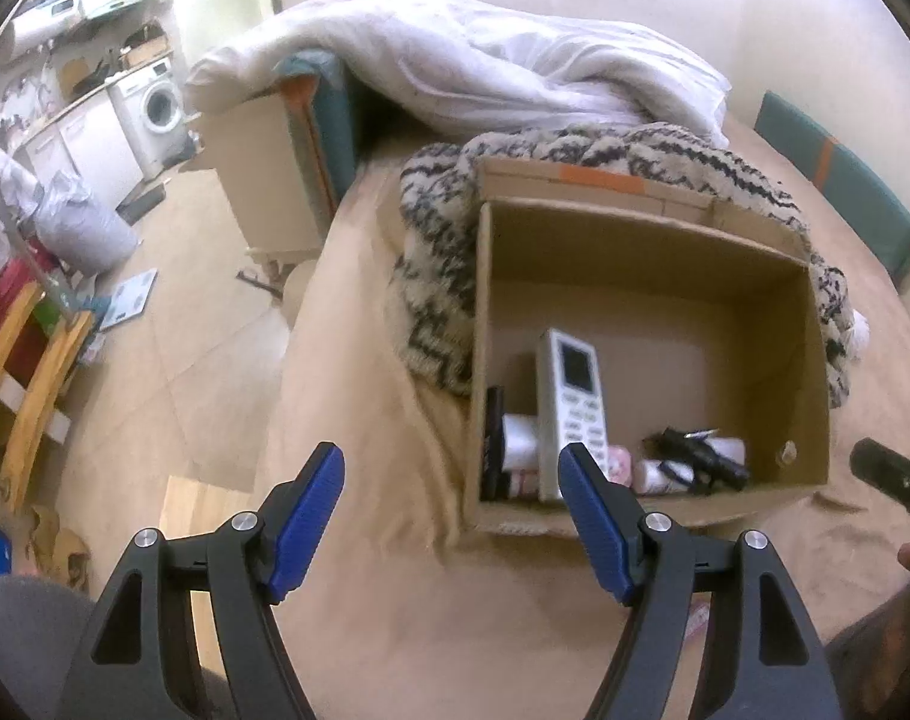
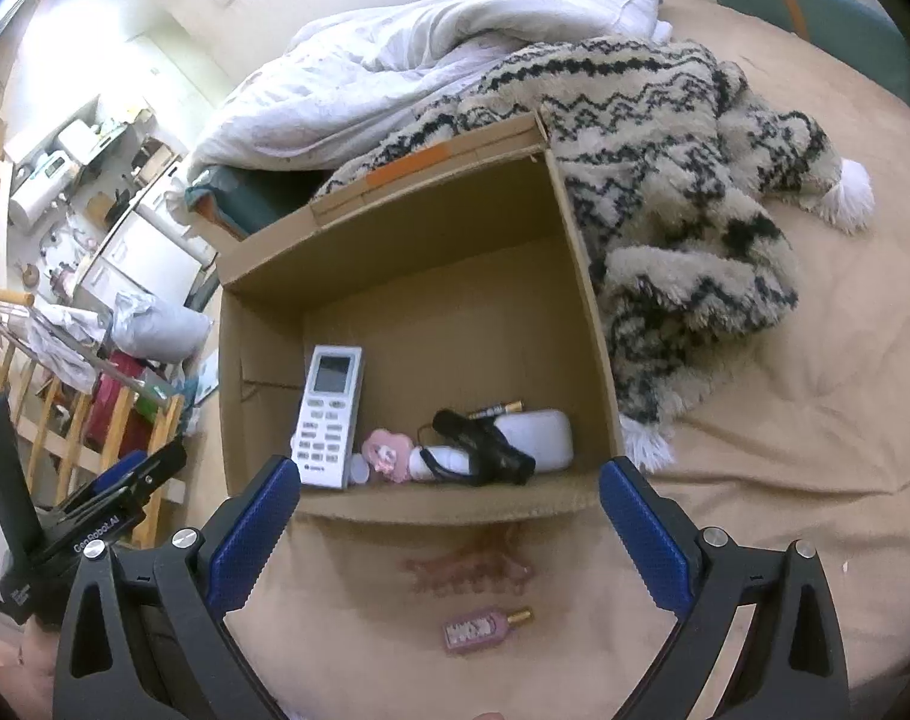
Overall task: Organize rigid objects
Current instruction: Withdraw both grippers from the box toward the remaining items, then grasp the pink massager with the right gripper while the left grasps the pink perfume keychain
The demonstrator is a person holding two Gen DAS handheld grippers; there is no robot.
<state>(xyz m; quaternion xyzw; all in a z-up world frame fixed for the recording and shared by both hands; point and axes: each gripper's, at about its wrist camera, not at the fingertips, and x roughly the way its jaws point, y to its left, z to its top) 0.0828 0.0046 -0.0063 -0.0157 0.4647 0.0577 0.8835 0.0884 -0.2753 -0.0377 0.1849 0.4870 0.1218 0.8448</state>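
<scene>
On tan bedsheet (image 2: 785,450), cardboard box (image 2: 581,276)

Brown box (image 2: 581,276), white remote (image 2: 329,414)

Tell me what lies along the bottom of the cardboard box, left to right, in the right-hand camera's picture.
White remote control → pink flower-shaped thing → black strapped gadget → white case.

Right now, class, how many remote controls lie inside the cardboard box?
1: a white remote control leaning at the cardboard box's left; others may hide below the near wall.
</scene>
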